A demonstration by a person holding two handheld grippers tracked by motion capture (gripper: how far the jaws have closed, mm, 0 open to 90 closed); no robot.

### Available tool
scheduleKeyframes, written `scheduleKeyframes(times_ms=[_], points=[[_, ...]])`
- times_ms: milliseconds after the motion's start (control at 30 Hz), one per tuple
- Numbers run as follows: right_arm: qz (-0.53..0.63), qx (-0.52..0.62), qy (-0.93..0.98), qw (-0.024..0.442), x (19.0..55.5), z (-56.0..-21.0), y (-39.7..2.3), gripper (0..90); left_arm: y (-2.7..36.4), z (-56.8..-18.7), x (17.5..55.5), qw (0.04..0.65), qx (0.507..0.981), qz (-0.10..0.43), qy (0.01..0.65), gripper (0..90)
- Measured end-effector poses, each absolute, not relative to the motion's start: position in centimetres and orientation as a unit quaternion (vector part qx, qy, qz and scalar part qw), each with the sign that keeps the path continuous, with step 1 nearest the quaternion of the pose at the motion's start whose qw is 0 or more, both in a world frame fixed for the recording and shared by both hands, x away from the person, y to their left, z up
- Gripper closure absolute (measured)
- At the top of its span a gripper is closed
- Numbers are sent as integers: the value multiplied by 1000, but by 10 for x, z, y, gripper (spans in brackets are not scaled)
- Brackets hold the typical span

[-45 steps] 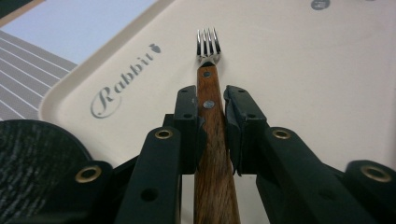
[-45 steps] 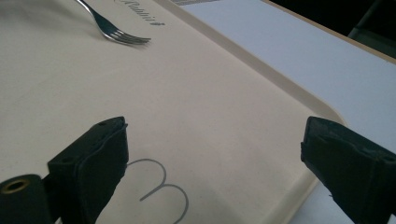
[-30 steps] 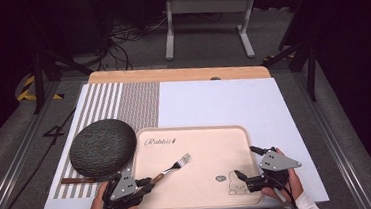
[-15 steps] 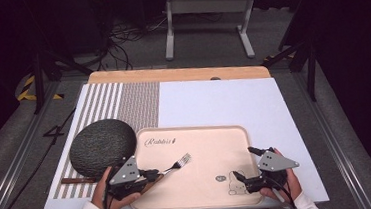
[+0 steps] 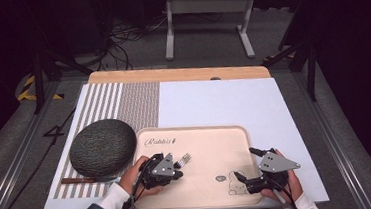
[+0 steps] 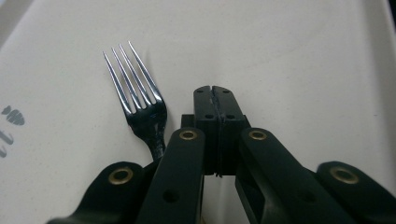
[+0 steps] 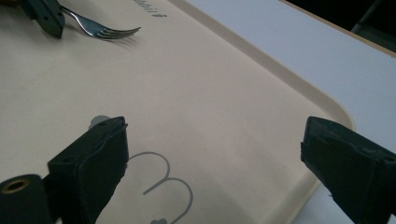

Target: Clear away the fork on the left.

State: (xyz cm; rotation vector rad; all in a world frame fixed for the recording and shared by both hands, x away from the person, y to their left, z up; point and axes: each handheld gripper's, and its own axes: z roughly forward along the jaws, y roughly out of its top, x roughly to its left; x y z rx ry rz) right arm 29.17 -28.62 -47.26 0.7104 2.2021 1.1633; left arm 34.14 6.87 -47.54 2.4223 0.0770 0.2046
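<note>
I am sitting at a table with a pair of black tongs in each hand. In front of me lies a beige tray with a cartoon rabbit printed near its front edge, resting on a white mat. A silver fork lies flat on the left part of the tray, tines pointing away from me.

My left tongs are low over the tray, just beside the fork. In the left gripper view their two jaws are pressed together with nothing between them, and the fork's neck runs alongside the left jaw, slipping out of sight under the tongs' body. I cannot tell whether the handle is pinned beneath them.

My right tongs hover over the front right corner of the tray, jaws spread wide and empty, well apart from the fork. The tray's rim passes between the two jaws in the right gripper view.

To the left of the tray sits a dark, textured round dome, and a thin brown stick lies in front of it.

My judgement on the risks: the fork is thin and flat against a smooth tray, so closed jaws could nudge it sideways rather than catch it. If I open and close on it off-centre, it may swivel or slide toward the dome. The right tongs, straddling the rim, could tip the tray if they clamp and lift
</note>
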Motion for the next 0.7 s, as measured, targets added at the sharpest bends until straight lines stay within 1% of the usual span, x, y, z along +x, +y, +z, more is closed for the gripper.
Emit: scheduleKeyframes(times_ms=[100, 167, 300, 433, 700], points=[[431, 263, 819, 272, 292, -473, -286, 84, 66, -475, 345, 350, 932, 82, 31, 900], [429, 264, 820, 271, 292, -473, -286, 84, 68, -474, 346, 339, 936, 91, 38, 900], [423, 264, 823, 270, 292, -474, -285, 84, 75, -471, 346, 310, 940, 133, 48, 900], [421, 262, 825, 271, 291, -473, -284, 84, 83, -472, 351, 317, 936, 136, 64, 900], [414, 261, 828, 273, 292, -474, -283, 84, 98, -472, 355, 305, 934, 162, 95, 900]])
